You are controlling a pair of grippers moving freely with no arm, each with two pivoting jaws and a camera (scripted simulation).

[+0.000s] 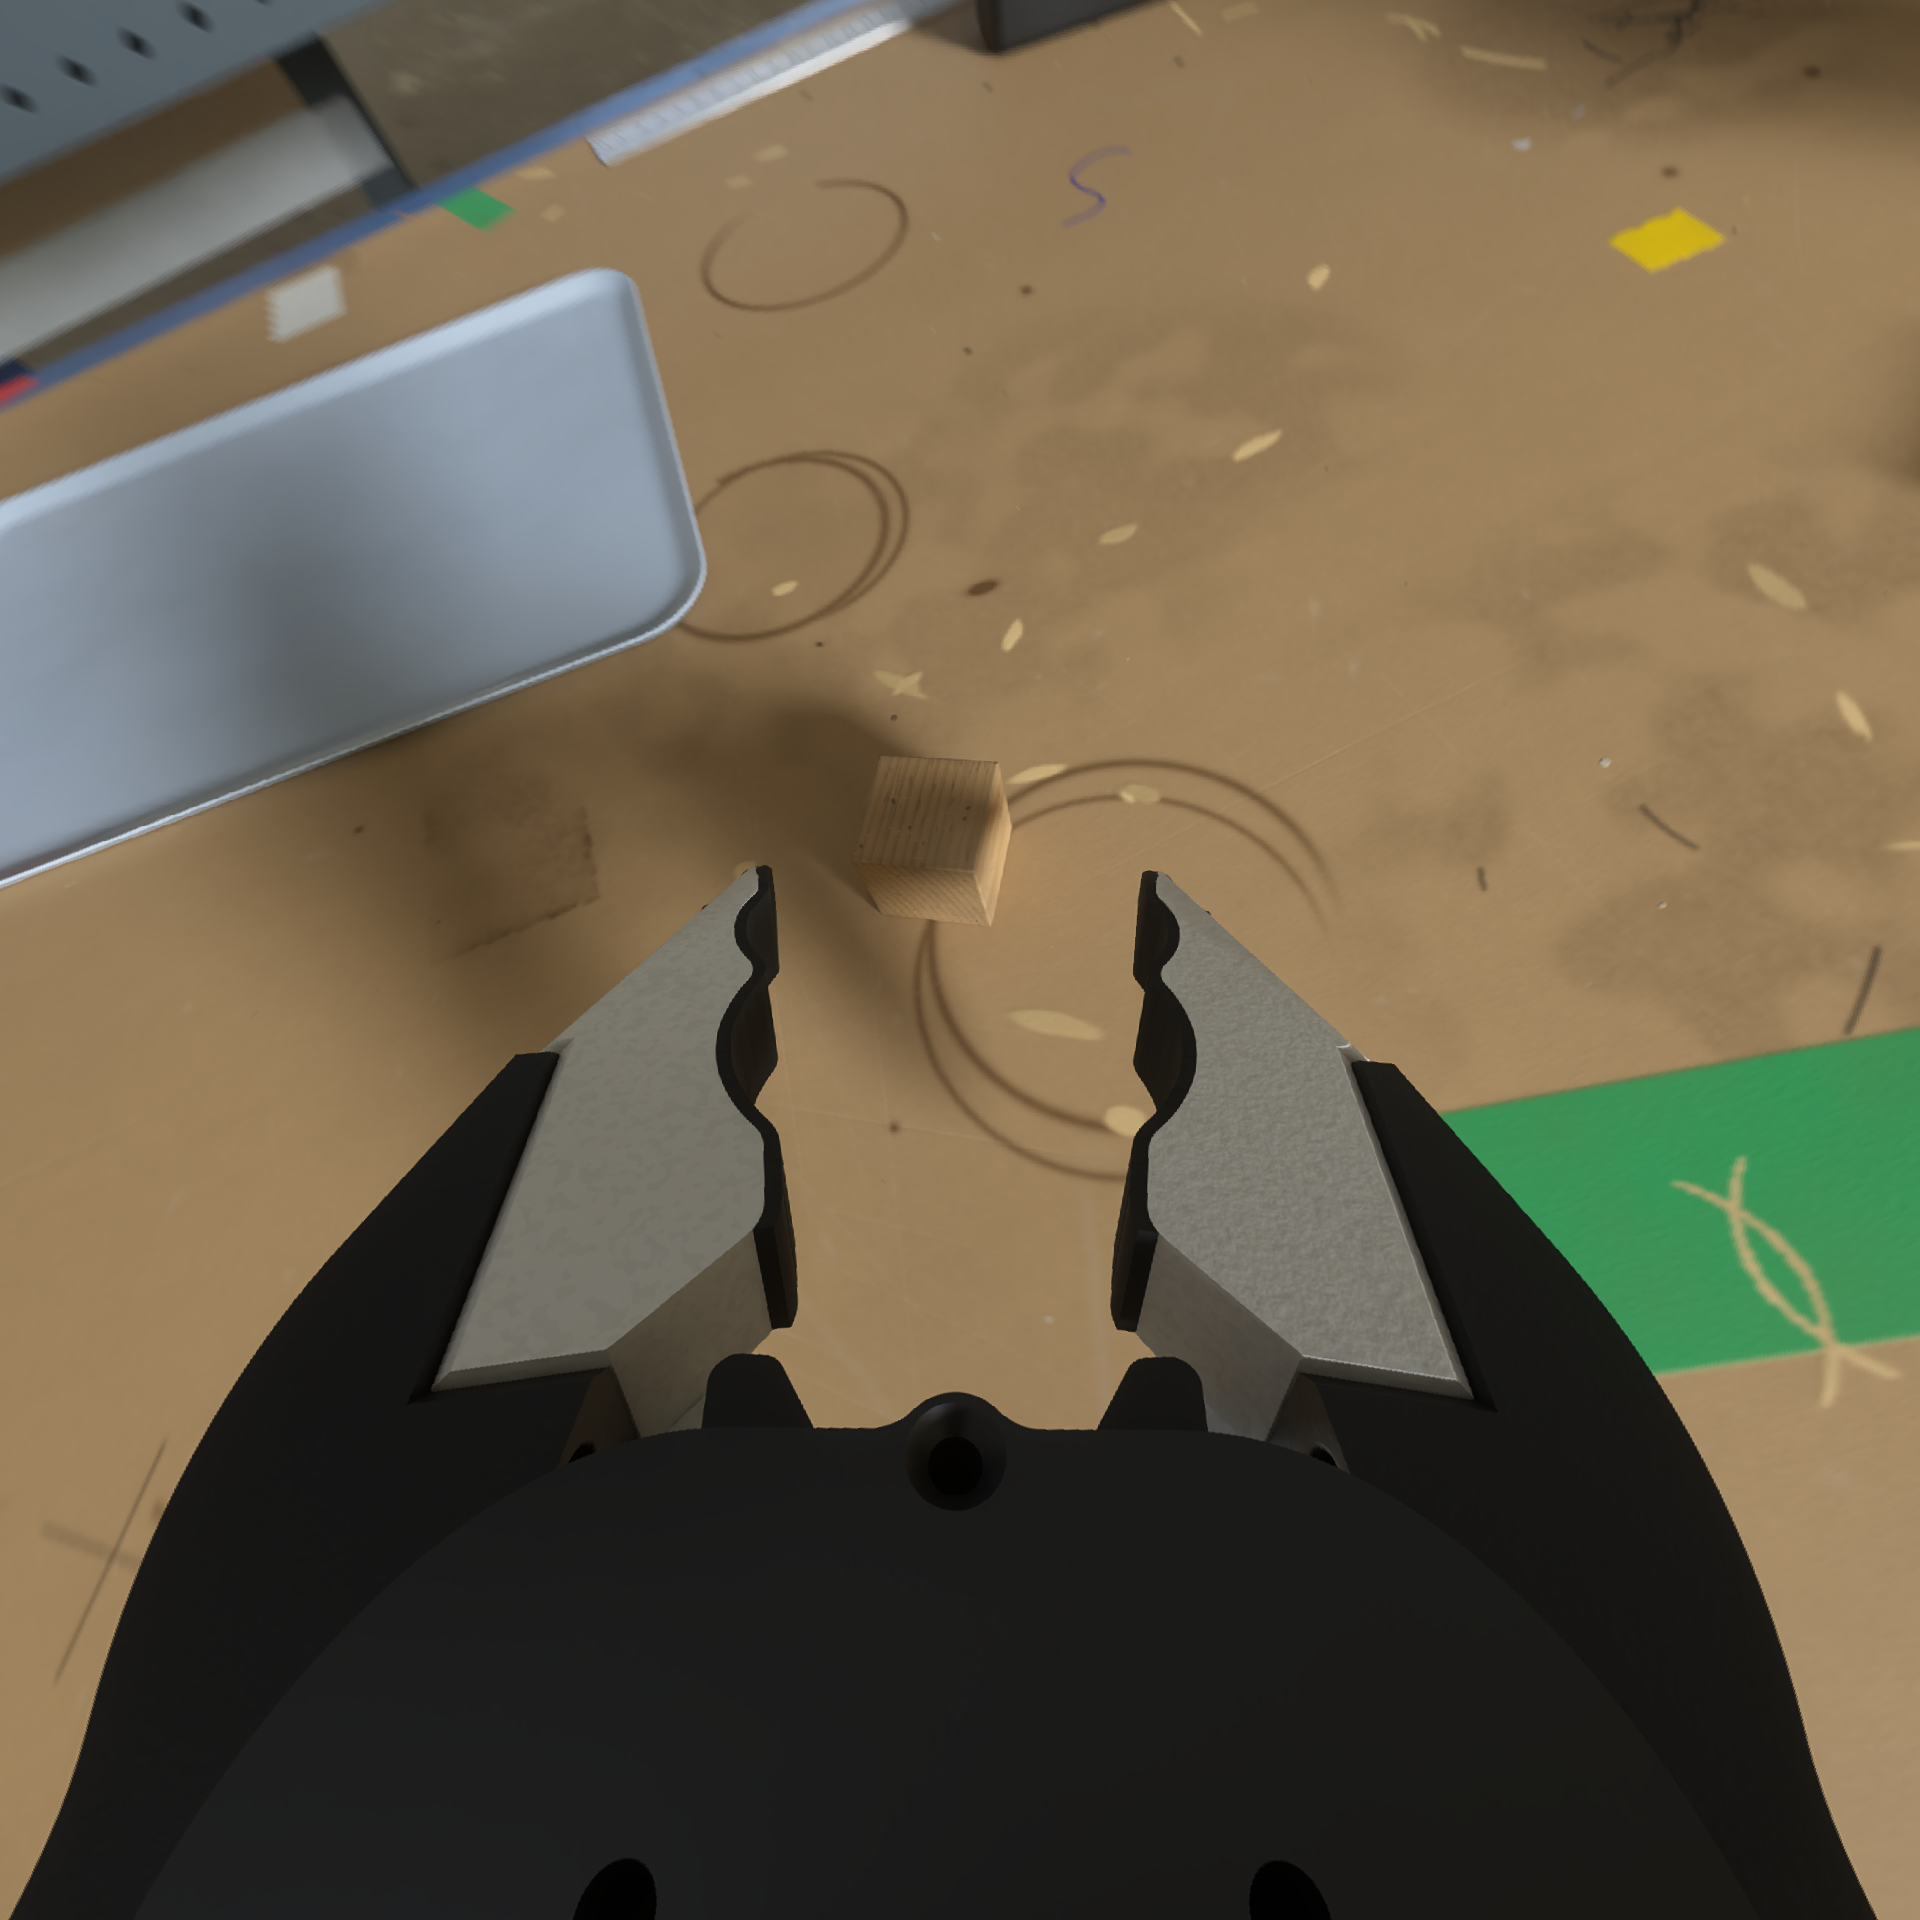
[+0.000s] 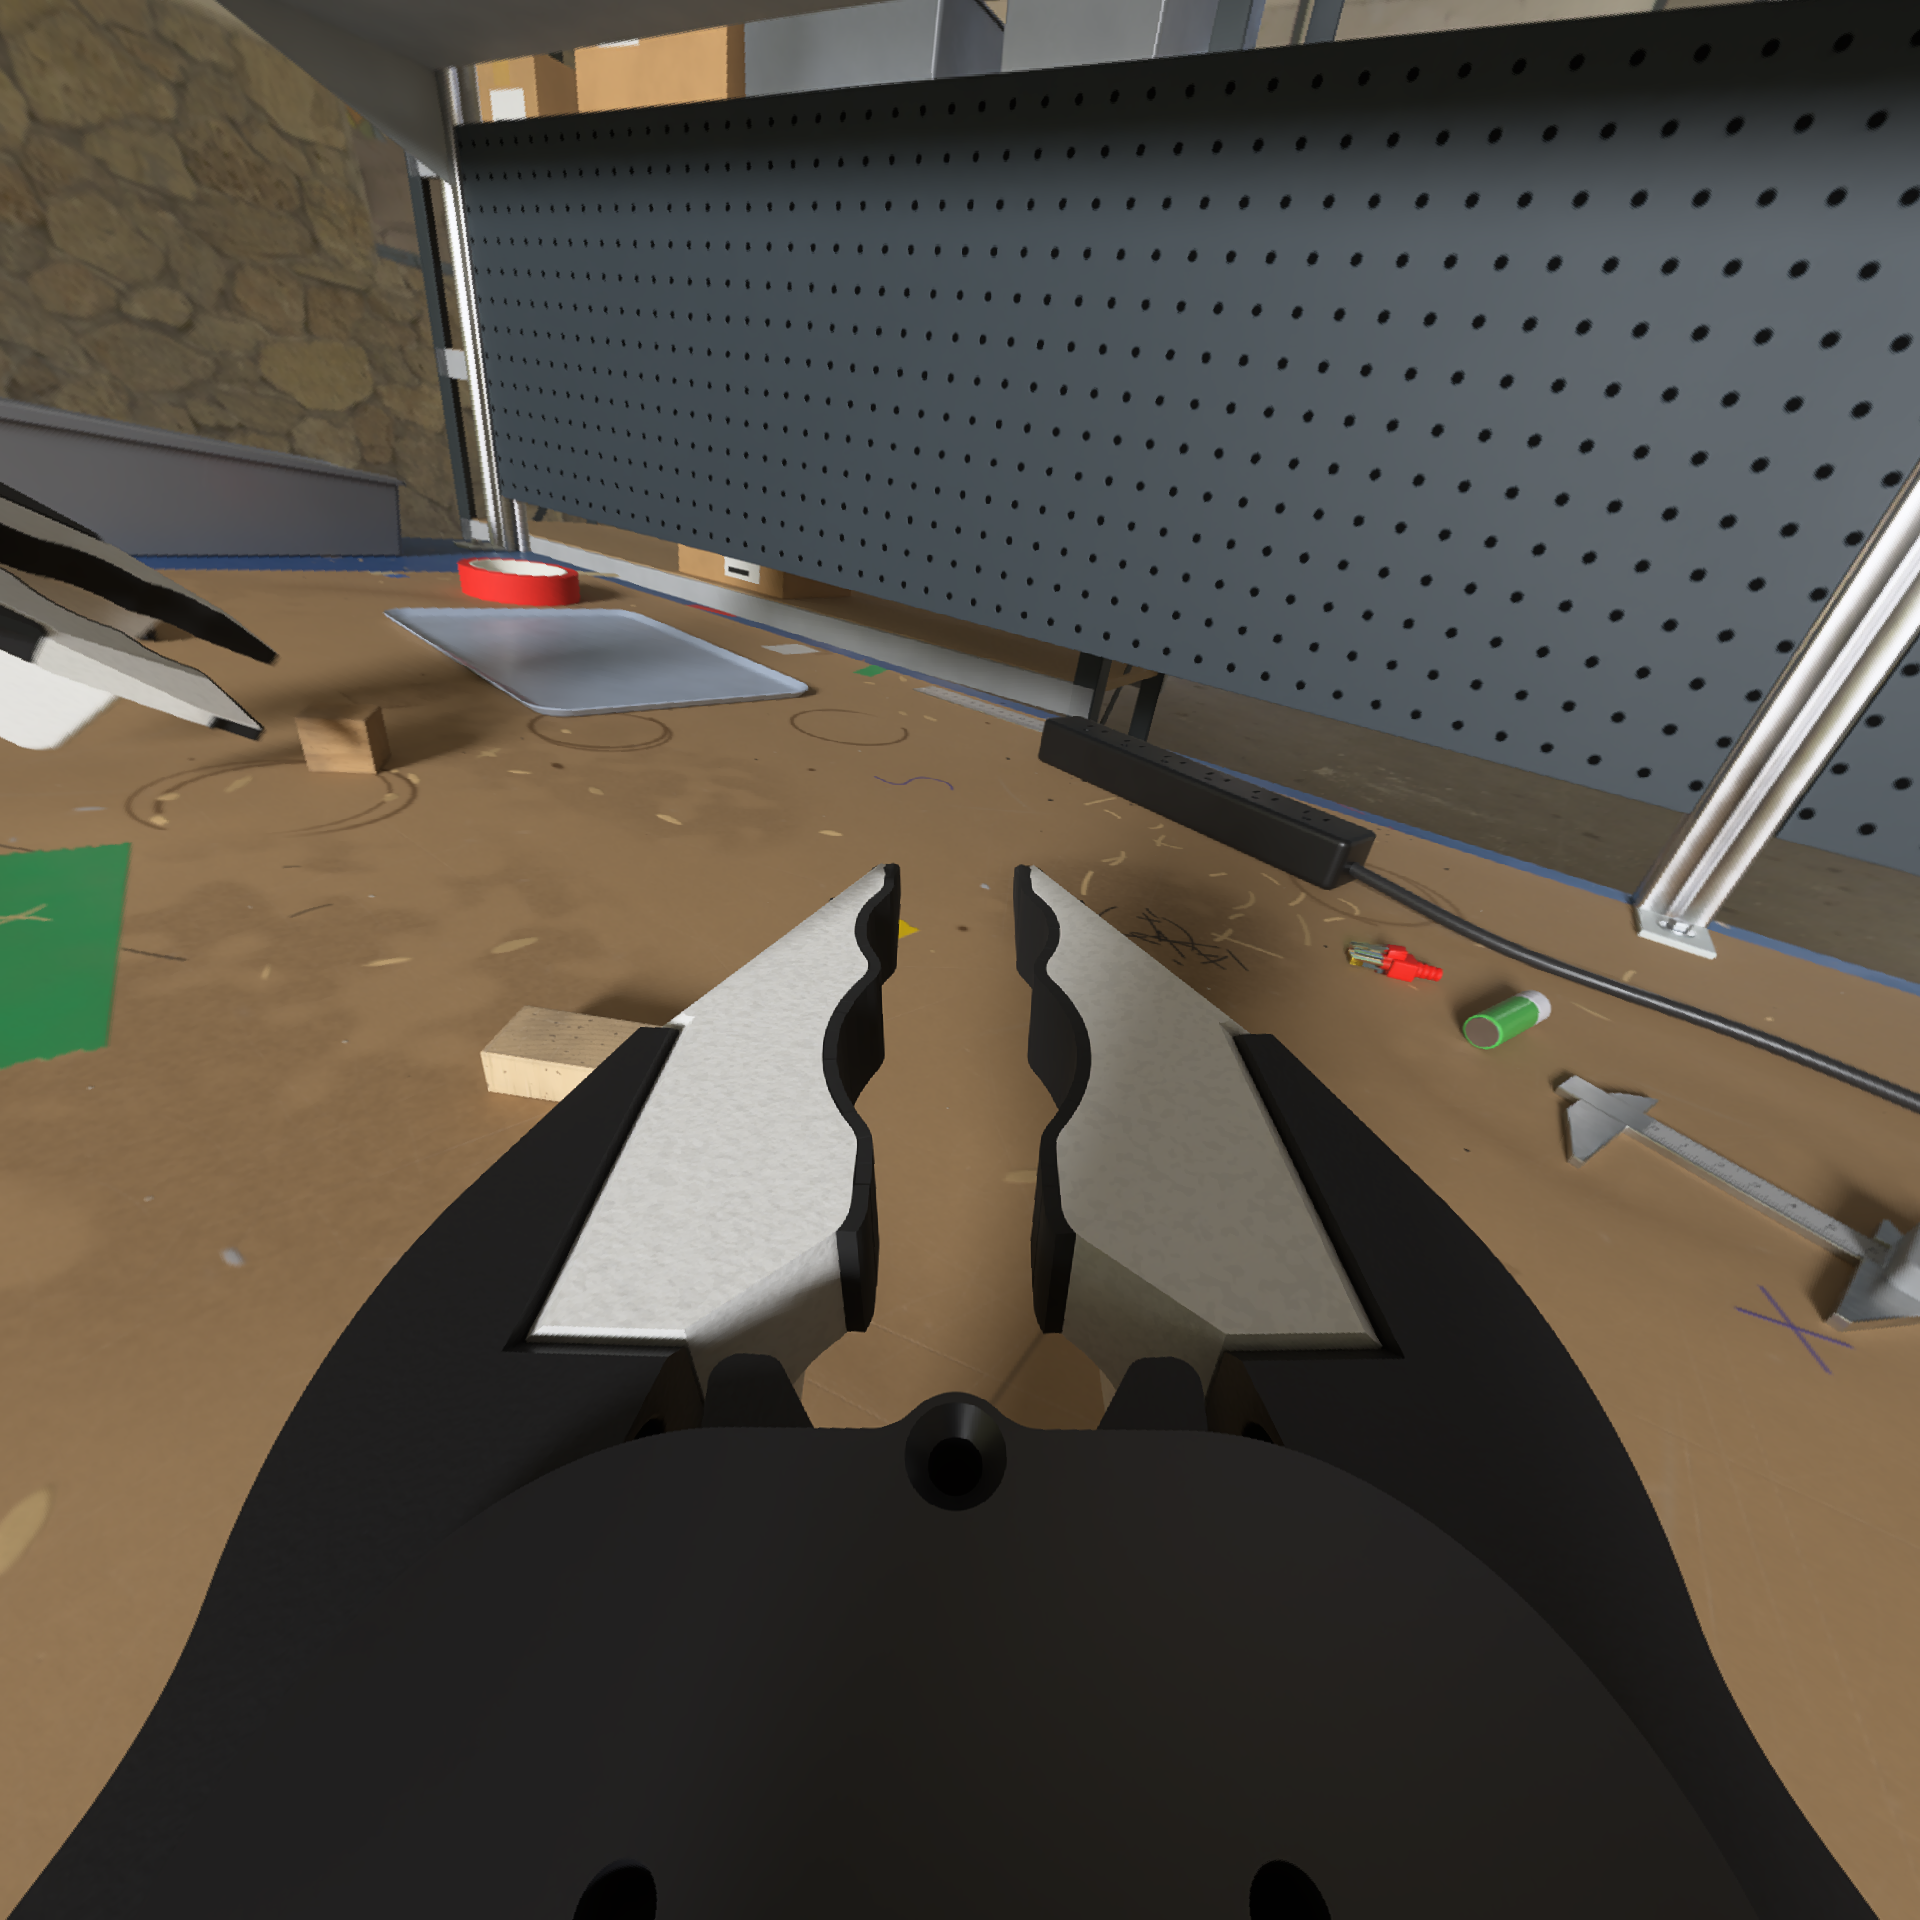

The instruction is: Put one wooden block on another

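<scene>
A small wooden block point(image 1: 933, 840) sits on the brown worktop just beyond my left gripper point(image 1: 954, 875), a little left of centre between the fingertips. The left gripper is open and empty, above the table. The same block point(image 2: 343, 740) shows far left in the right wrist view, with the left gripper's fingers point(image 2: 135, 644) close above and to its left. A second, flatter wooden block point(image 2: 556, 1051) lies beside my right gripper's left finger, partly hidden by it. My right gripper point(image 2: 956, 873) is open with a narrow gap and holds nothing.
A grey metal tray point(image 1: 312, 561) lies left of the block; it also shows in the right wrist view point(image 2: 592, 660). Red tape roll point(image 2: 517, 580), black power strip point(image 2: 1205, 800) with cable, green cylinder point(image 2: 1504, 1020), red plug point(image 2: 1397, 961), metal square point(image 2: 1725, 1184), green sheet point(image 1: 1704, 1195), pegboard wall point(image 2: 1247, 364).
</scene>
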